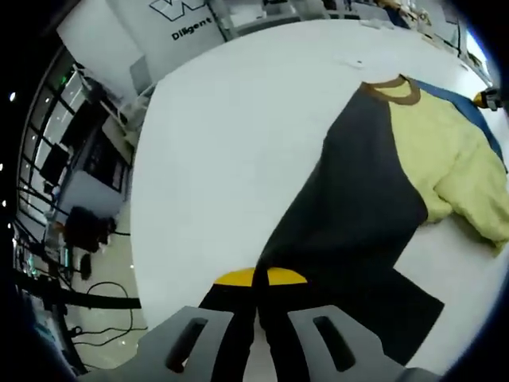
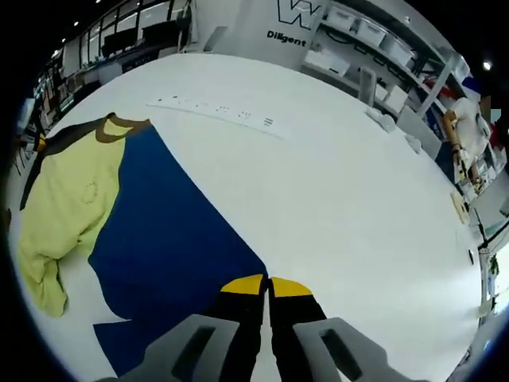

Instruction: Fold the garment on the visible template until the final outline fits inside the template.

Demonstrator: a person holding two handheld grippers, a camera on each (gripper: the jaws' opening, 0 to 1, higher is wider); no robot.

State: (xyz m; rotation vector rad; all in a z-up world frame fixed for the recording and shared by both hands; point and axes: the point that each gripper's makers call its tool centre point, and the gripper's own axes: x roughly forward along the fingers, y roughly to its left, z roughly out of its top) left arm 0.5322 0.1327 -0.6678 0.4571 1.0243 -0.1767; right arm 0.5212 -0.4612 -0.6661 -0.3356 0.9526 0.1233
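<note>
Garment [image 1: 374,183] on white table [image 1: 231,159]; shelves [image 2: 374,40] behind

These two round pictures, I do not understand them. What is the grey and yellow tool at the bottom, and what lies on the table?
A person holds a two-jaw gripper in each hand, and each carries a fisheye camera looking along its jaws. On the white table lies a long-sleeved shirt with a yellow body and a brown collar. In the left gripper view, the left gripper is shut on the black sleeve. In the right gripper view, the right gripper is shut on the blue sleeve. Both sleeves are stretched outward.
</note>
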